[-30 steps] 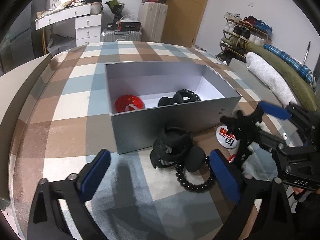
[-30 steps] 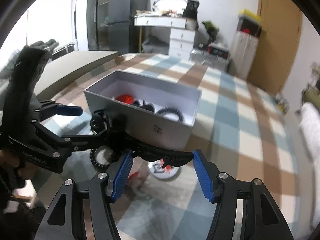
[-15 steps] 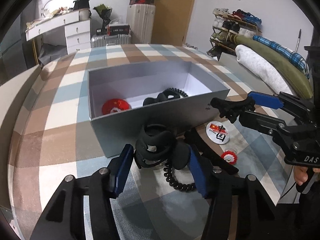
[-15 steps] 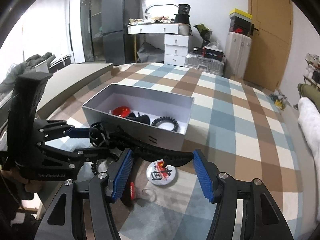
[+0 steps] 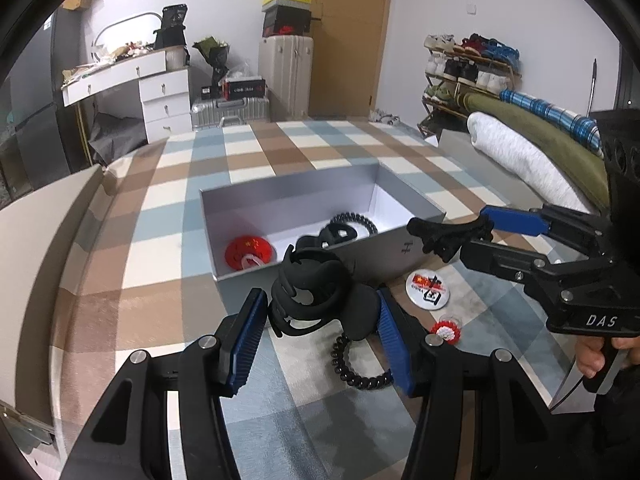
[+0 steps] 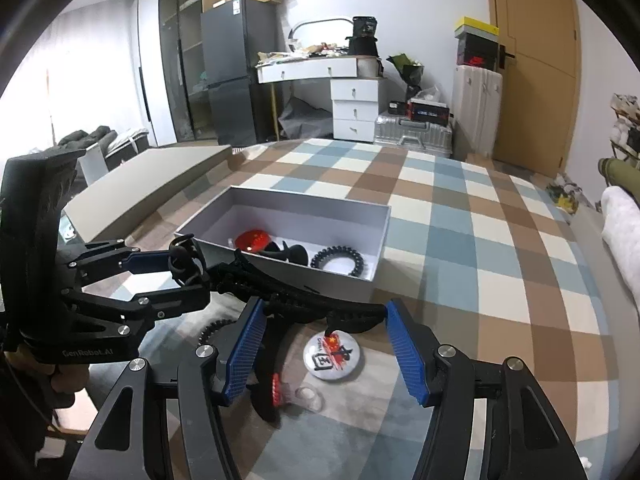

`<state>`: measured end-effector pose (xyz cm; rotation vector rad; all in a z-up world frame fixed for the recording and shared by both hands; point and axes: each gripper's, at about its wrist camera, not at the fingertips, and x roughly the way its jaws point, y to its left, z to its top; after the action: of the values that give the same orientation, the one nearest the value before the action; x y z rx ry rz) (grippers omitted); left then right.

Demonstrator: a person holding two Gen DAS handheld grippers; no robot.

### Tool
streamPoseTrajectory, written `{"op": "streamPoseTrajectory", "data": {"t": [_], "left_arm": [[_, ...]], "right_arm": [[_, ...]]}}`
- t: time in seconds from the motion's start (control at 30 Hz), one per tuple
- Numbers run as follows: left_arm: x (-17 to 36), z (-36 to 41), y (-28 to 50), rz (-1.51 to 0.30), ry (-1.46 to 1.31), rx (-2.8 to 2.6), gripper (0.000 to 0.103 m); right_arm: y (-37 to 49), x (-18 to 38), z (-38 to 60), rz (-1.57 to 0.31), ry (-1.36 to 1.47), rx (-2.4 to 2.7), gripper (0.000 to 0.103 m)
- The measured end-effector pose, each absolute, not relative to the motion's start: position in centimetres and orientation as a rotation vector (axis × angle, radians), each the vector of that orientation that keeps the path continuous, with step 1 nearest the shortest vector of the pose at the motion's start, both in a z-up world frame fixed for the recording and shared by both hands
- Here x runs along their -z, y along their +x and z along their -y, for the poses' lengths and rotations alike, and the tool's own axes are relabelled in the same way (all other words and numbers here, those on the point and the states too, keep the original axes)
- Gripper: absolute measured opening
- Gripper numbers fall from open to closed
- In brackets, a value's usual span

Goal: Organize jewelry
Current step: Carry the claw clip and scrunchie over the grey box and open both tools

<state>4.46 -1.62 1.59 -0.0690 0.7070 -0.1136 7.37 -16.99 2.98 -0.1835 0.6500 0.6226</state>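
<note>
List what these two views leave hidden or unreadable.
- Left wrist view: part of the coiled hair tie is hidden behind the held claw clip.
- Right wrist view: the red brooch is partly covered by the long black clip.
- Box logo: too small.

Each black hand-held gripper [image 5: 320, 332] has ribbed blue pads [image 6: 406, 354] and silver screws.

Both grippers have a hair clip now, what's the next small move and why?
Probably lift the left gripper with its claw clip over the near wall of the box and let go. The pads press on that clip, the box lies just beyond it, and a badge and another clip are already inside. The right gripper holds its long clip and can follow.
</note>
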Motion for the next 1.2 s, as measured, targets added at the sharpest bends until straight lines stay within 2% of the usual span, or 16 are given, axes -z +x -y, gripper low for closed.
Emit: {"op": "streamPoseTrajectory", "data": {"t": [0.73, 1.2], "left_arm": [[-3.1, -0.8, 4.5, -0.656, -0.126, 0.033, 0.05], [-3.4, -1.0, 6.3, -0.644, -0.131, 0.031, 0.05]], "right_arm": [[9.3, -3.6, 17.4, -0.652, -0.083, -0.575, 0.061], [12.1, -3.5, 14.3, -0.689, -0.119, -0.584, 0.061]]}}
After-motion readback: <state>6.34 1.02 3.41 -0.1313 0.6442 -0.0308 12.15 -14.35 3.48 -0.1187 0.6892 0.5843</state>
